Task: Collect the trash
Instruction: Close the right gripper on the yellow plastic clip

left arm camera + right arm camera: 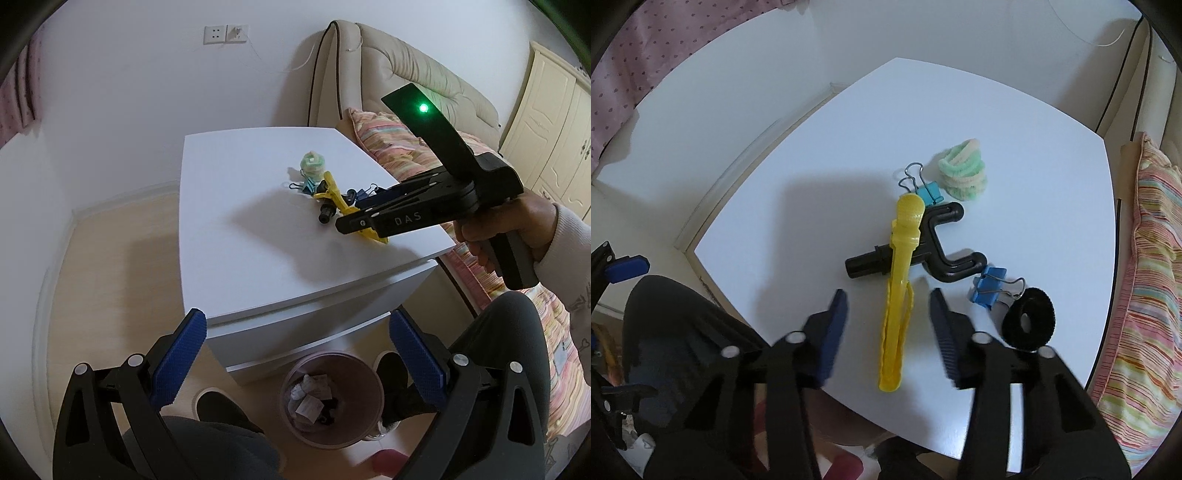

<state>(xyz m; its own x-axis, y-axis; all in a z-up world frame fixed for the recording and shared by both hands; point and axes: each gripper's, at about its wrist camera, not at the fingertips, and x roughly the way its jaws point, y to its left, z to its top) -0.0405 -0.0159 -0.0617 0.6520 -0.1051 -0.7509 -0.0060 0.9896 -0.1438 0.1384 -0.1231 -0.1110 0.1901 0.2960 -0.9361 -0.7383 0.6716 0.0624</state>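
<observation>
The left tool is held spread wide and empty, low beside the counter, above the waste bin on the floor, where crumpled paper already lies. The right tool is poised over the yellow clip, its jaws straddling the handle without visibly pressing it, so nothing is gripped yet. The pick-up step is judged to be in hand. A full squeeze on the clip is called for next, the black pipe fitting beneath being left undisturbed.

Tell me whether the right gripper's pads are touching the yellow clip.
Apart. Right wrist view: bare tabletop shows between the yellow clip and each pad of the right gripper.
</observation>
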